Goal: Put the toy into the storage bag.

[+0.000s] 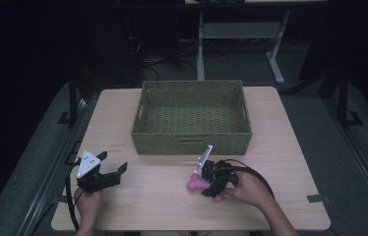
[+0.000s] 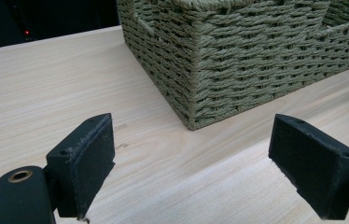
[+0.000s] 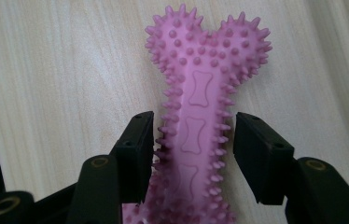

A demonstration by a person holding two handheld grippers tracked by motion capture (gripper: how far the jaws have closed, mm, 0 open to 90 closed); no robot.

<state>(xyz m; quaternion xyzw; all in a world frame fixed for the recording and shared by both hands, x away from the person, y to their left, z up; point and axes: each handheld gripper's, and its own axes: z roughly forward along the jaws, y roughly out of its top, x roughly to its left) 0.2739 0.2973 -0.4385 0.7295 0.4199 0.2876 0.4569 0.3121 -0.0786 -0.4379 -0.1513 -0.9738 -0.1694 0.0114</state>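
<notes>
Pink spiky rubber bone toy (image 3: 196, 121) lies on my wooden tabletop (image 1: 280, 147), its shaft between my right claw (image 3: 193, 154); left pad touches spikes, right pad shows a gap. My left claw (image 2: 191, 163) stands spread, empty, near the woven green basket (image 2: 238, 56).

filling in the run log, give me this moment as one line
right gripper: jaws around pink bone toy on table | left gripper: open, idle | basket: empty

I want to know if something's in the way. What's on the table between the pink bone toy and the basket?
Nothing: the high view shows bare table between the pink bone toy and the basket.
</notes>
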